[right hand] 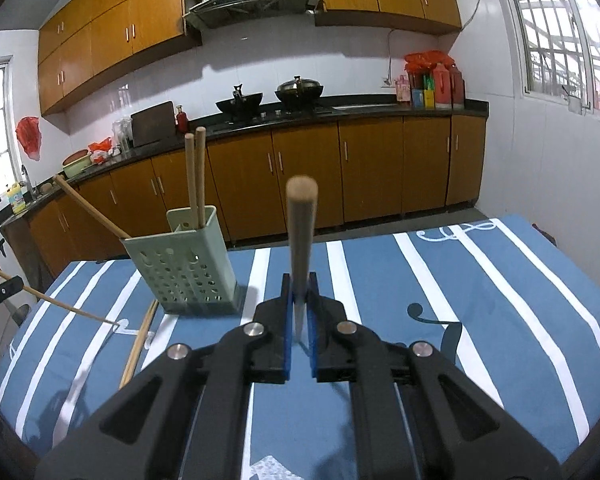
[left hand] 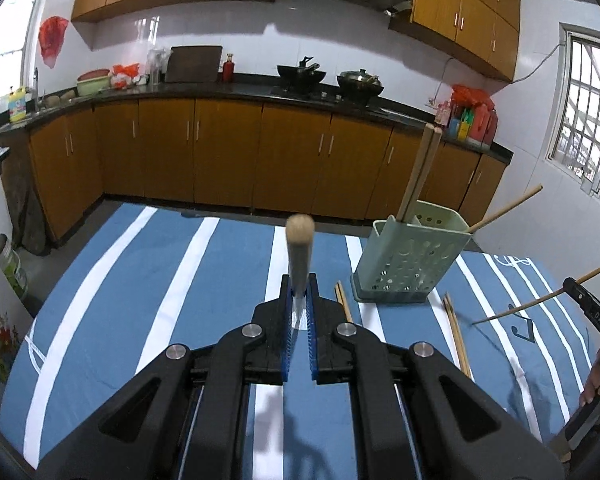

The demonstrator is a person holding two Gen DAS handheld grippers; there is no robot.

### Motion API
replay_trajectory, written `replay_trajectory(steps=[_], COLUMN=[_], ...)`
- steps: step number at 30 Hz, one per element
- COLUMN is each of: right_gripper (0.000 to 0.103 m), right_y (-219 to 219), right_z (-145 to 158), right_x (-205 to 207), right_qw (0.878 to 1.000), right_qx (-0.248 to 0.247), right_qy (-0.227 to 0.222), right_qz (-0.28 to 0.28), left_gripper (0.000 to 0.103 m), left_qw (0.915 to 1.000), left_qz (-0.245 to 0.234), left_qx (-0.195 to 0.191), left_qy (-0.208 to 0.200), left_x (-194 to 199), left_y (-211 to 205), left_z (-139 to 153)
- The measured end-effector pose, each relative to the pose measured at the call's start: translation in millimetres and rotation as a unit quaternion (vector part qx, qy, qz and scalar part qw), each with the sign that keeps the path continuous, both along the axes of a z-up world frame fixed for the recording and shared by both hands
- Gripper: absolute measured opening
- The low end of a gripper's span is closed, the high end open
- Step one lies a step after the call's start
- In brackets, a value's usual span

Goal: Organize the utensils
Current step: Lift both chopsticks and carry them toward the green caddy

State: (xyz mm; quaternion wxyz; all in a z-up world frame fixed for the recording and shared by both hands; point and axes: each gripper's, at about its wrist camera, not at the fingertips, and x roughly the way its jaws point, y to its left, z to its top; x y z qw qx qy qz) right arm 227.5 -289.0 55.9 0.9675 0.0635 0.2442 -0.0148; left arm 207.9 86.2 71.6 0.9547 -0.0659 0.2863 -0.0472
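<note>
A pale green perforated utensil holder [left hand: 410, 258] [right hand: 182, 264] stands on the blue striped cloth with three wooden chopsticks [left hand: 418, 168] [right hand: 194, 176] in it. My left gripper [left hand: 299, 288] is shut on a wooden chopstick [left hand: 299, 248] that points forward, left of the holder. My right gripper [right hand: 299, 288] is shut on another chopstick [right hand: 300, 240], right of the holder. Each held chopstick also shows from the side in the other view: [left hand: 540, 302], [right hand: 60, 304]. Loose chopsticks [left hand: 456, 332] [right hand: 140, 344] lie on the cloth beside the holder, and a pair [left hand: 343, 300] lies by my left gripper.
The table [left hand: 140, 280] is covered by a blue cloth with white stripes. Behind it runs a kitchen counter [left hand: 220, 92] with woks, bottles and orange cabinets. A window [right hand: 560, 32] is on the right wall.
</note>
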Motion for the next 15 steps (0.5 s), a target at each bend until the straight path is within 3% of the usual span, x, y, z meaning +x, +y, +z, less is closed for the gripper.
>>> replay_trajectory(steps=[6, 15], right_gripper=[0.008, 0.008], right_y=[2.1, 15.1], right_z=[7.5, 83.5], right_x=[1.3, -10.7], right_qw=[1.000, 0.991], right_qx=[0.001, 0.069], right_qy=[-0.002, -0.056], right_qz=[0.010, 0.104], left_gripper=[0.007, 0.007], left_qw=[1.0000, 0.9962], left_qz=[-0.007, -0.066], left_qx=[-0.005, -0.011], left_qy=[-0.001, -0.055], left_x=[2.0, -9.3], left_y=[-3.1, -26.6], left_z=[5.0, 61.7])
